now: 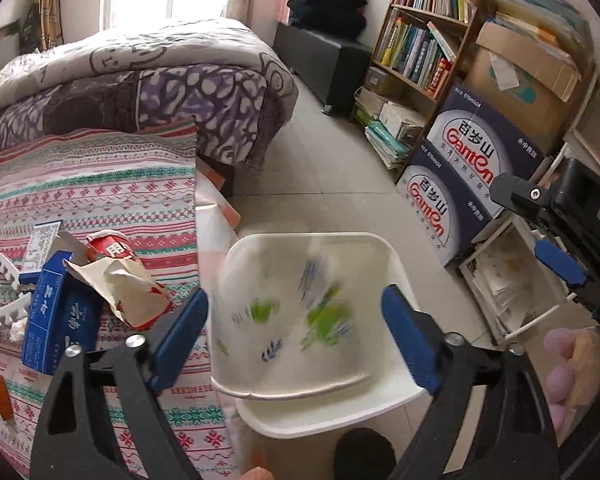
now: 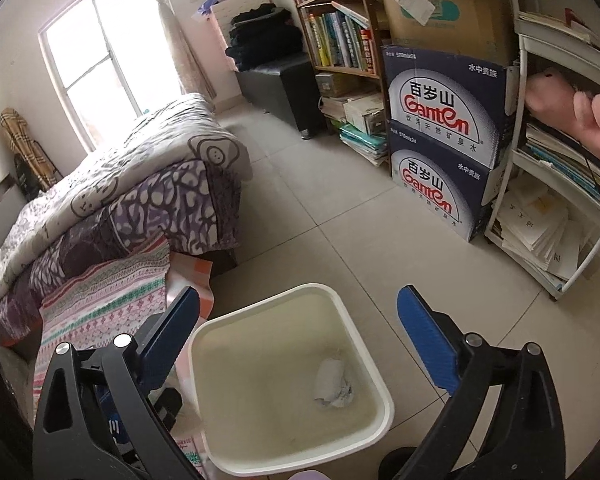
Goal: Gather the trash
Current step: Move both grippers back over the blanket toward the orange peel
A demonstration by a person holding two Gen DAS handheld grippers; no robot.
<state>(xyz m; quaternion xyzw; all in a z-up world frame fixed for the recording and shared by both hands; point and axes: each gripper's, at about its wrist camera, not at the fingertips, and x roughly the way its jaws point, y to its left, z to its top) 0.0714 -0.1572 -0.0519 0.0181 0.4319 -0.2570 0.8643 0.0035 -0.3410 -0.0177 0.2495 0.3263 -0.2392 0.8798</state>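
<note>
A white trash bin (image 1: 396, 268) stands on the floor beside the bed. A white paper cup (image 1: 288, 320) with green and blue print is blurred in front of the bin's mouth, between the spread fingers of my left gripper (image 1: 296, 336), which do not touch it. On the bedspread lie a blue box (image 1: 60, 312), a crumpled red and white wrapper (image 1: 128, 280) and an orange scrap (image 1: 2, 396). My right gripper (image 2: 300, 344) is open and empty above the bin (image 2: 364, 344), which holds crumpled paper (image 2: 334, 384).
A patterned bedspread (image 1: 100, 200) and folded quilts (image 2: 140, 168) lie at the left. Stacked Ganten water cartons (image 2: 444, 140), a bookshelf (image 2: 336, 24) and a white rack of papers (image 2: 548, 216) line the right. Tiled floor (image 2: 332, 200) lies between.
</note>
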